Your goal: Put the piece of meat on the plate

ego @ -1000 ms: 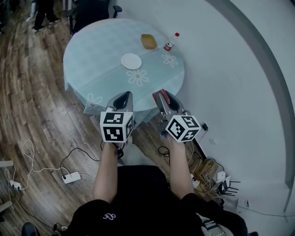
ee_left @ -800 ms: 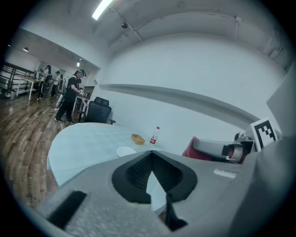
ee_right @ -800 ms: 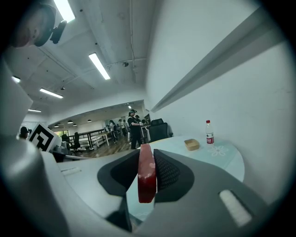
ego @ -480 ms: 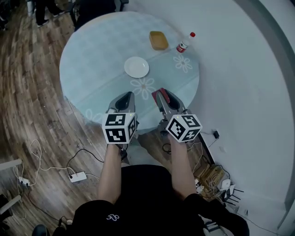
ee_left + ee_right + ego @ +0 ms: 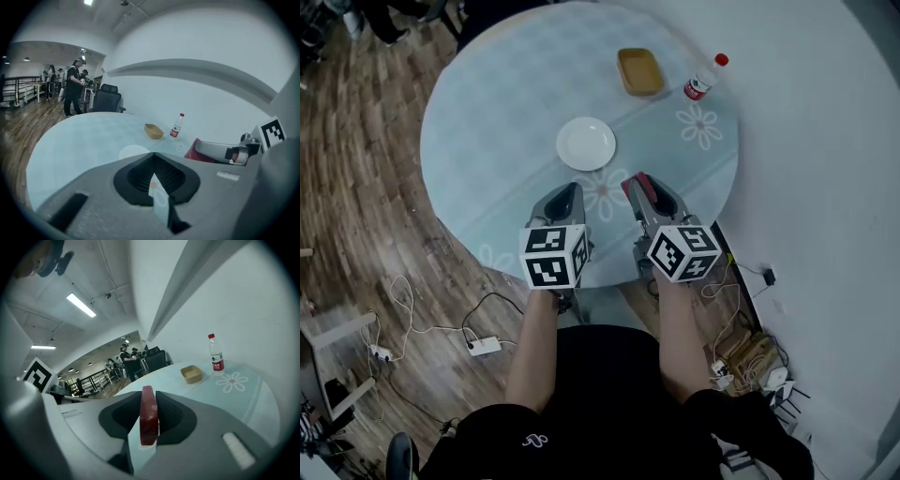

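A white plate (image 5: pixel 586 143) lies near the middle of the round, light blue table (image 5: pixel 487 112); it also shows in the left gripper view as a pale plate (image 5: pixel 134 151). My right gripper (image 5: pixel 640 184) hangs over the table's near edge, shut on a dark red piece of meat (image 5: pixel 148 420) that stands on edge between the jaws. The meat (image 5: pixel 639 179) sits just near and right of the plate. My left gripper (image 5: pixel 567 194) is beside it, near the plate's front, jaws shut with nothing in them. The plate is hidden in the right gripper view.
A tan tray (image 5: pixel 640 71) and a red-labelled bottle (image 5: pixel 705 79) stand at the table's far right. A white wall (image 5: pixel 825 141) curves close on the right. Cables and a power strip (image 5: pixel 485 346) lie on the wooden floor. People and a black chair (image 5: pixel 107 99) are beyond the table.
Both grippers have moved forward and now reach over the table's near edge, closer to the plate. The meat stays gripped in the right one.
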